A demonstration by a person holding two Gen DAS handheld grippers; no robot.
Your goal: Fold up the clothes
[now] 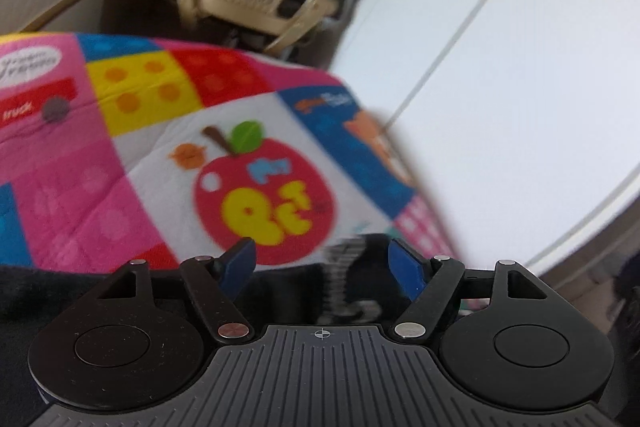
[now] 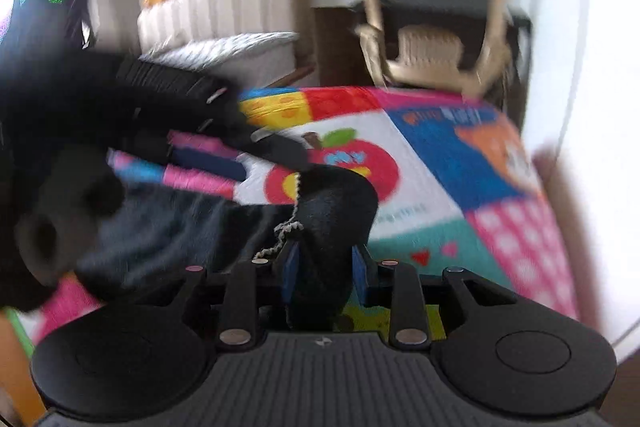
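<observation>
- While the right gripper (image 2: 325,267) is clenched on a bunched fold of the dark garment (image 2: 336,211), low in the middle of its frame, that pinch should stay firm so the cloth does not slip.
- The garment trails to the lower left over the mat (image 2: 460,163); a pale cord (image 2: 286,231) hangs by the left blue pad and could snag.
- The left gripper (image 1: 322,263) stands released, nothing between its pads; dark cloth lies just below them at the bottom centre of its view.
- Judged next: set the left jaws on a free edge, pull the cloth flat, then fold.
- Both views are blurred, so slower hands would help.
</observation>
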